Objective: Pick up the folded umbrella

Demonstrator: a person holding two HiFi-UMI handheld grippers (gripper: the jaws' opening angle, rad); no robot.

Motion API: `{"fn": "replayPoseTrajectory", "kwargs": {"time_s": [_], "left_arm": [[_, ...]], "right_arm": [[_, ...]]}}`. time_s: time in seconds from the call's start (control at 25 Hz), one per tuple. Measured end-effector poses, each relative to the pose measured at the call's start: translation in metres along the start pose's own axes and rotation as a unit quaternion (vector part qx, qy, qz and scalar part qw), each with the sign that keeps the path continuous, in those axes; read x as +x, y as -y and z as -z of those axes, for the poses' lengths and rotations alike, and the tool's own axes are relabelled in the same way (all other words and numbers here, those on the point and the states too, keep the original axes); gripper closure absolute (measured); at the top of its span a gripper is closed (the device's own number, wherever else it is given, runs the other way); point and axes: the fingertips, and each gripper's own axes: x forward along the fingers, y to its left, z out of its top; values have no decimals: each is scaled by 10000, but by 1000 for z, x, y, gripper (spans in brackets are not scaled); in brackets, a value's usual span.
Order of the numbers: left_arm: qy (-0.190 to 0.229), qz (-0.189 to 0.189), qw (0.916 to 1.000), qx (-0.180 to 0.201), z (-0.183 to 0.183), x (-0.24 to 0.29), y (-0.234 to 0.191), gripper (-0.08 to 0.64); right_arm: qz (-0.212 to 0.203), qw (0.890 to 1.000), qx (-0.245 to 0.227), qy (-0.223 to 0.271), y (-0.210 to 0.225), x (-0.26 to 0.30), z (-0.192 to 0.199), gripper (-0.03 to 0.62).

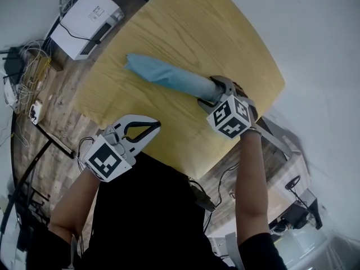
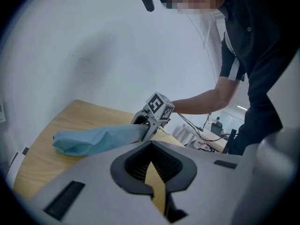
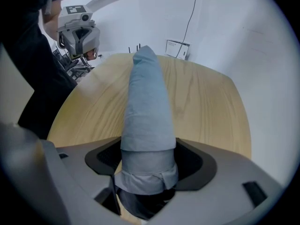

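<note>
Right hand-held gripper [image 3: 147,159] around folded umbrella [image 3: 145,97]

Right gripper [image 1: 217,90] clamps the umbrella [image 1: 169,76]; left gripper [image 1: 153,126] fingers together.

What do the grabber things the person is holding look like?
The left gripper and the right gripper look alike. Each is pale grey plastic, with two curved jaws lined in black ribbed pads. Each also carries a white cube printed with black square markers. The person wears a black top with short sleeves.
</note>
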Motion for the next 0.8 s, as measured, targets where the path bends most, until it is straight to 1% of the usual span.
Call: {"fn": "replayPoseTrajectory", "kwargs": {"time_s": [0.16, 0.36, 0.52, 0.64, 0.8], "left_arm": [[20, -22, 10000, -45, 2, -2, 2, 549], [76, -46, 9999, -51, 2, -3, 3, 549], [37, -45, 10000, 29, 1, -6, 5, 549], [96, -92, 9999, -21, 2, -9, 5, 549], [57, -72, 9999, 127, -1, -15, 4, 549]], "right_arm": [[-43, 10000, 31, -39, 0, 1, 0, 242], [25, 10000, 69, -10, -1, -1, -1, 267], [53, 9999, 105, 40, -5, -3, -1, 281], [47, 9999, 148, 49, -10, -5, 1, 290], [62, 9997, 236, 18, -17, -8, 3, 293]]}}
